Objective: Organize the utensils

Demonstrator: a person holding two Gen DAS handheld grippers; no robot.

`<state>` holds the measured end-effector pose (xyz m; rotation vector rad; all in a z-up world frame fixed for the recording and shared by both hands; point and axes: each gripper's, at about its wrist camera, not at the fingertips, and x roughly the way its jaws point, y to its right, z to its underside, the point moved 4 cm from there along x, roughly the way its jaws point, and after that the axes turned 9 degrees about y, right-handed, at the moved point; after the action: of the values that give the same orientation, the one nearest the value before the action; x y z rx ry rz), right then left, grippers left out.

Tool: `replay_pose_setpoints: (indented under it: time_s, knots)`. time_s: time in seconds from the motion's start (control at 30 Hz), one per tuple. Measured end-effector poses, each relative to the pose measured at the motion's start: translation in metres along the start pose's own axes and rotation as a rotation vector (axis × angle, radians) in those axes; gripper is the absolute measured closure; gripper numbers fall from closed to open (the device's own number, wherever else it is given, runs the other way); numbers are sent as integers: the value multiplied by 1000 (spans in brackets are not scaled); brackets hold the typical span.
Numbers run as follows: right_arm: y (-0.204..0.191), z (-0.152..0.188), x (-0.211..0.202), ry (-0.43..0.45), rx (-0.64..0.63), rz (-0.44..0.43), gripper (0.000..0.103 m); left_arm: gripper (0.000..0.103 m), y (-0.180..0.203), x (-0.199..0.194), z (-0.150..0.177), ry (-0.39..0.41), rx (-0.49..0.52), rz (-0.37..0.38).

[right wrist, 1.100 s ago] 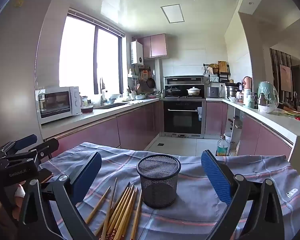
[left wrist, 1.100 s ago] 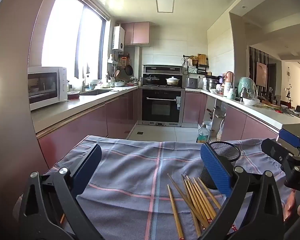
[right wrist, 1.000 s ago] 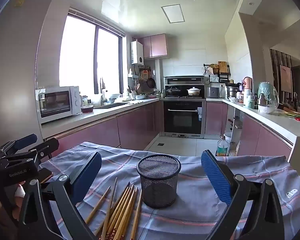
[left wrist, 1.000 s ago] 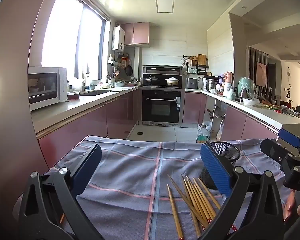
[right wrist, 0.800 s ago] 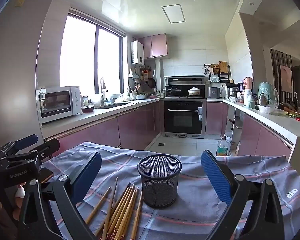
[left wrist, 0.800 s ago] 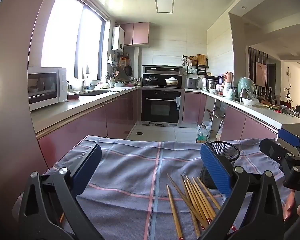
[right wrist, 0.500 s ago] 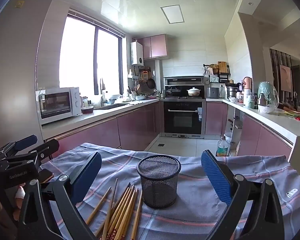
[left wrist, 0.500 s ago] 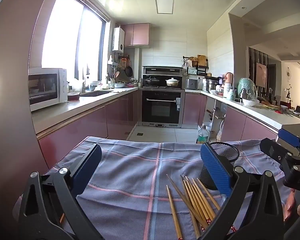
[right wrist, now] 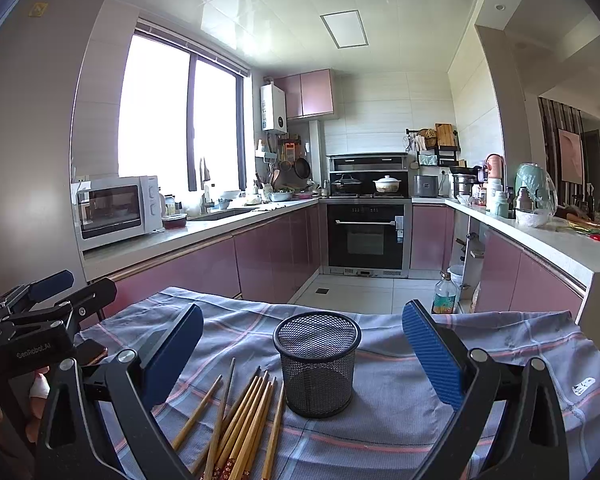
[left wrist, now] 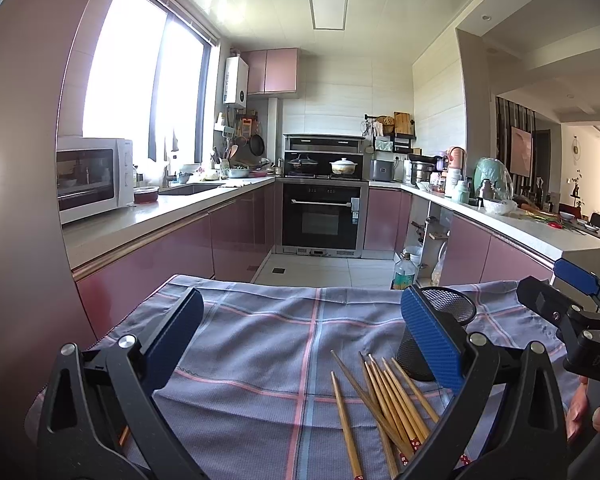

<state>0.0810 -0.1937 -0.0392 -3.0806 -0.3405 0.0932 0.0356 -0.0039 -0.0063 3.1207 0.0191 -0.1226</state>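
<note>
Wooden chopsticks (right wrist: 240, 416) are lying just left of the cup (right wrist: 317, 364), pointing away, nearer the wide-open left claw (left wrist: 300, 336); the right claw (right wrist: 300, 340) is gaping wide too.

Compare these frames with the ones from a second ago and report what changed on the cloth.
Almost nothing. Both views drifted very slightly; nothing was gripped or released. The left gripper and right gripper stay open and empty above the checked cloth. The chopsticks still lie loose beside the upright mesh cup, none inside it.
</note>
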Motion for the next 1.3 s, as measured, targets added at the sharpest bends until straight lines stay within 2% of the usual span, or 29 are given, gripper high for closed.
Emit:
replay_pose_setpoints:
  time_s: [1.3]
  knots:
    - [1,2,2,-2,7,-7,7,6,5,0,-4,7,4,14]
